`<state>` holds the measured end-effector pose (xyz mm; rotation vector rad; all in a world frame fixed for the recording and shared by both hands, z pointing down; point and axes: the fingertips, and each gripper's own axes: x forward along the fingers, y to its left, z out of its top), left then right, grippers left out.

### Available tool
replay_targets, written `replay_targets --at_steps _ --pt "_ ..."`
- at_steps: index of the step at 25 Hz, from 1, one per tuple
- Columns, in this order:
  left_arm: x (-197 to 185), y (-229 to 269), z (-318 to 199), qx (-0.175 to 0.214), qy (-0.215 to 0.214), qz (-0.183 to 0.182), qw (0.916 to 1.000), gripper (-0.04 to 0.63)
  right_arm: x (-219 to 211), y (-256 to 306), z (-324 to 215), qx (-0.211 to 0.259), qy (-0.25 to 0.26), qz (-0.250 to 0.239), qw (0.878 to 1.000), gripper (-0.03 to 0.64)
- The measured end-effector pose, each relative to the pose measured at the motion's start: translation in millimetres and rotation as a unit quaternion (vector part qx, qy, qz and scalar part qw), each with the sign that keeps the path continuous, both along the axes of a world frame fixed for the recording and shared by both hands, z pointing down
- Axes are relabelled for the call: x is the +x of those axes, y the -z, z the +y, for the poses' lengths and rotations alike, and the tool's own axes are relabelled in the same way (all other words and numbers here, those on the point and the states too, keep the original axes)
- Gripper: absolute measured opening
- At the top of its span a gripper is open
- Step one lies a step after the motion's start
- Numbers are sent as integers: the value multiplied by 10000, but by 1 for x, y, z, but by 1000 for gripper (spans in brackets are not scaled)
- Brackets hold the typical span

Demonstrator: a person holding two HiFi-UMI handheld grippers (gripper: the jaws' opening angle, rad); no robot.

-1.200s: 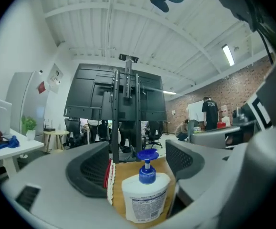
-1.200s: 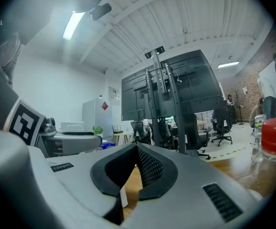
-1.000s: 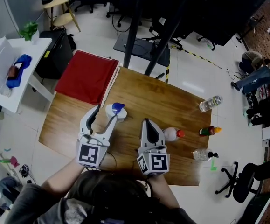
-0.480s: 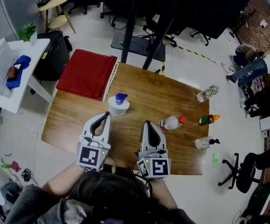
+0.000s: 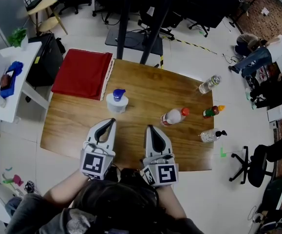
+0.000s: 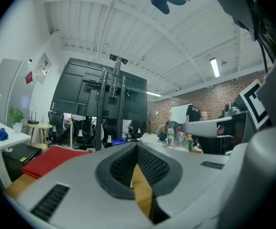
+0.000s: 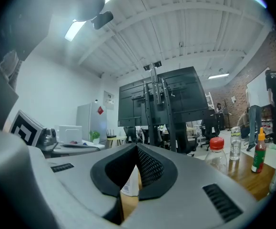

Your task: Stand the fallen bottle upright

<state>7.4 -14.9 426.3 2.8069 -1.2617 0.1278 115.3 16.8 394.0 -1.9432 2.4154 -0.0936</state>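
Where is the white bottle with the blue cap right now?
In the head view, the blue-capped bottle stands left of centre on the table, beside the red cloth and ahead of the left claw.

Head view looks down; gripper views skim the table (image 5: 145, 91).

White bottle (image 5: 117, 102) w/ blue cap. Squat, upright, on wood table (image 5: 145, 89) left of ctr, near red cloth (image 5: 80, 74), untouched.
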Motion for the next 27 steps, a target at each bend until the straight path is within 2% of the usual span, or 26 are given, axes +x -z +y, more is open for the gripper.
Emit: replay_targets --at_steps 7,15,27 --pt "17 6 10 93 155 1 9998 8 10 -2 13 -105 134 162 9997 -2" --pt "39 13 25 17 260 -5 9997 8 25 10 26 -63 401 243 9989 -2" --pt "65 23 38 56 287 5 9996 8 47 7 38 -132 342 73 9993 -2"
